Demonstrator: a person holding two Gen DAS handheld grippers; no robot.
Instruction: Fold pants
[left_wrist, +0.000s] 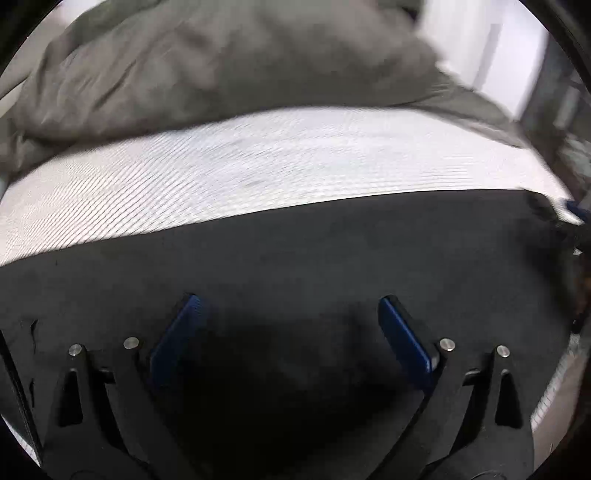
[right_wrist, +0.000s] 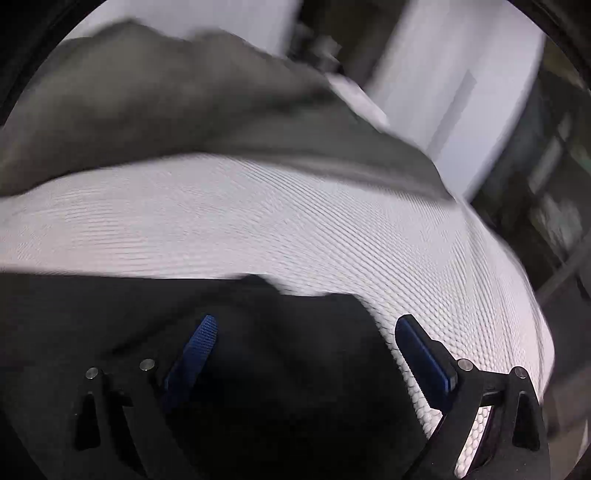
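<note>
Black pants (left_wrist: 295, 258) lie flat on a white textured bed surface (left_wrist: 258, 166), filling the near half of the left wrist view. My left gripper (left_wrist: 290, 306) is open, hovering just over the black cloth with nothing between its blue pads. In the right wrist view the pants (right_wrist: 147, 314) end in a corner near the middle. My right gripper (right_wrist: 306, 325) is open over that corner, its left fingertip (right_wrist: 205, 332) over the cloth and its right one over the white surface. Both views are motion-blurred.
A grey crumpled blanket or pillow (left_wrist: 221, 66) lies beyond the pants on the bed; it also shows in the right wrist view (right_wrist: 166, 110). The bed's right edge (right_wrist: 517, 266) drops off to dark furniture. A white wall stands behind.
</note>
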